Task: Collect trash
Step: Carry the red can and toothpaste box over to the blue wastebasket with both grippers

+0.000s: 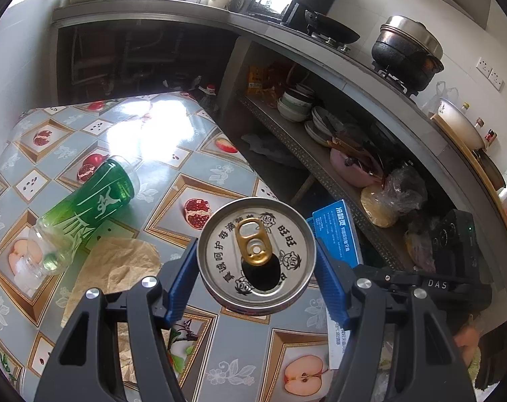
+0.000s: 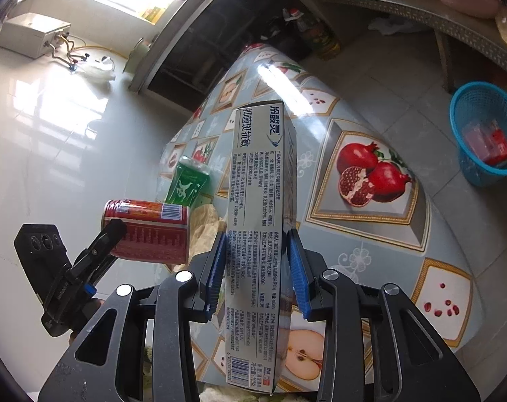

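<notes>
my left gripper (image 1: 257, 268) clamps the can (image 1: 257, 256), my right gripper (image 2: 258, 268) the box (image 2: 258, 221). next move: carry both to the basket (image 2: 467, 167) at 2 o'clock.

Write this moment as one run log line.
left gripper: holds red metal can | right gripper: holds grey toothpaste box | on table: green plastic bottle

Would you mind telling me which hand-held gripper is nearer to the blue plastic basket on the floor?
Right. The right hand-held gripper has the blue plastic basket beside it; the left hand-held gripper is farther off.
</notes>
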Demonstrator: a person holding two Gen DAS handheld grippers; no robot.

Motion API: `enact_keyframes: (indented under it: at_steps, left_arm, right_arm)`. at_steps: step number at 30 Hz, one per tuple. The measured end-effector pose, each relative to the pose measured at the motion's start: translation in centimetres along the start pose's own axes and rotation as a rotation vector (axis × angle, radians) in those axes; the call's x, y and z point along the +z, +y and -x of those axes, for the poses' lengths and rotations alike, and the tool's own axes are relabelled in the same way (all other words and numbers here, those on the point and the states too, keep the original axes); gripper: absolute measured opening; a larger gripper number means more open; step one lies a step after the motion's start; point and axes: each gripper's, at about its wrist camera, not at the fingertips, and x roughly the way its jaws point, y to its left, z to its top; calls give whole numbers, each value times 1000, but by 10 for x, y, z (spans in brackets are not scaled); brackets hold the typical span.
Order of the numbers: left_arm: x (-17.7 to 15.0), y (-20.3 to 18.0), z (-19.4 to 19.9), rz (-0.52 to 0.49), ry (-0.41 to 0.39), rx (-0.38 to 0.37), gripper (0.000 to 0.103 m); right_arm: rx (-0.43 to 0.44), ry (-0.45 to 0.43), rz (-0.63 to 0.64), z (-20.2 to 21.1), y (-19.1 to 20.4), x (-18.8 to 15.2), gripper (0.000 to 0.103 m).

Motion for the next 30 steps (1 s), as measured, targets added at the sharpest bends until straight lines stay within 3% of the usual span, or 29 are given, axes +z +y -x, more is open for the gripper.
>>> enact_keyframes:
  at_steps: [16, 30]
  left_arm:
    - [14, -44, -27, -74, 39, -46, 64]
    - [33, -111, -77, -173, 104, -119, 64]
  right_arm:
    - [21, -73, -78, 30, -32, -2, 34]
    - [23, -186, -199, 80, -91, -10, 34]
